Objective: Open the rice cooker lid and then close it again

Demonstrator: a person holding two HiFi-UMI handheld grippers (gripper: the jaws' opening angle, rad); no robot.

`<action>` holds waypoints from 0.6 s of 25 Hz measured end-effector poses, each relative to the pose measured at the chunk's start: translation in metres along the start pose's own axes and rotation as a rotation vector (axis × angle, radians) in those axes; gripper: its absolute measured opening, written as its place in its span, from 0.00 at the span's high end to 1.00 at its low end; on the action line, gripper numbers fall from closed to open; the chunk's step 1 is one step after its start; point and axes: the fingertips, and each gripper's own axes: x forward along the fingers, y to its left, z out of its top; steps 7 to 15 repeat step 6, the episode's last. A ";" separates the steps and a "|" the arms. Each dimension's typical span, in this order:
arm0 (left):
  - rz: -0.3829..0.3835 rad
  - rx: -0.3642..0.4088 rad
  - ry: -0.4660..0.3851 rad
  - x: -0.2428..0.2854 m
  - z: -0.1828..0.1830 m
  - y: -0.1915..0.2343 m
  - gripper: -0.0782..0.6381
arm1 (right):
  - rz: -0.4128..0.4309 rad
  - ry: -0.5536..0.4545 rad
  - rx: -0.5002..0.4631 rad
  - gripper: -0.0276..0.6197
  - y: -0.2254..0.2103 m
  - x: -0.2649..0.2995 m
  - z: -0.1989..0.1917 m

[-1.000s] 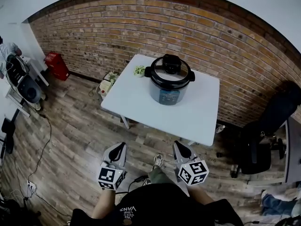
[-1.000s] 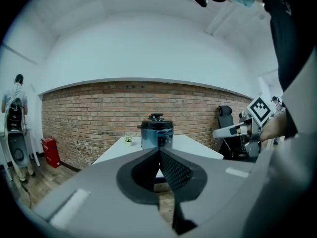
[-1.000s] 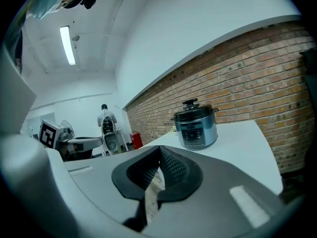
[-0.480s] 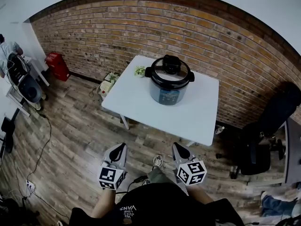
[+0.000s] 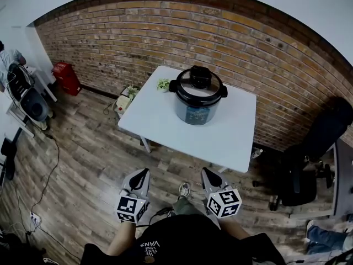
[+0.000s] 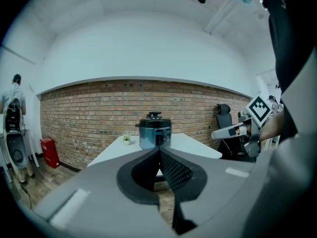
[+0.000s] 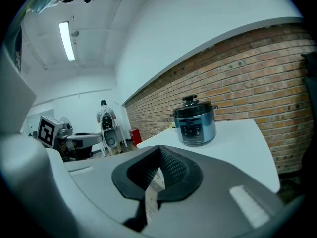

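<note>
A silver rice cooker (image 5: 197,97) with a black lid and knob stands toward the back of a white table (image 5: 165,120); the lid is down. It also shows far ahead in the left gripper view, rice cooker (image 6: 155,131), and in the right gripper view, rice cooker (image 7: 195,121). My left gripper (image 5: 143,173) and right gripper (image 5: 206,171) hang side by side over the wooden floor, well short of the table's near edge. Both are shut with nothing between the jaws. In its own view the left gripper (image 6: 159,151) points at the cooker, as does the right gripper (image 7: 159,149).
A small potted plant (image 5: 163,84) sits at the table's back left corner. A brick wall (image 5: 110,43) runs behind. A black office chair (image 5: 309,159) stands right of the table, a red box (image 5: 66,76) by the wall at left. A person (image 7: 104,114) stands at equipment far left.
</note>
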 end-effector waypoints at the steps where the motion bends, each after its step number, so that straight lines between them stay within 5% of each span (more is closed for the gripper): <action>1: 0.002 0.003 0.001 0.001 0.000 0.001 0.89 | 0.001 0.000 0.001 0.95 0.000 0.001 0.001; 15: 0.006 -0.001 0.003 0.006 0.000 0.006 0.89 | 0.010 0.000 -0.008 0.95 0.001 0.006 0.002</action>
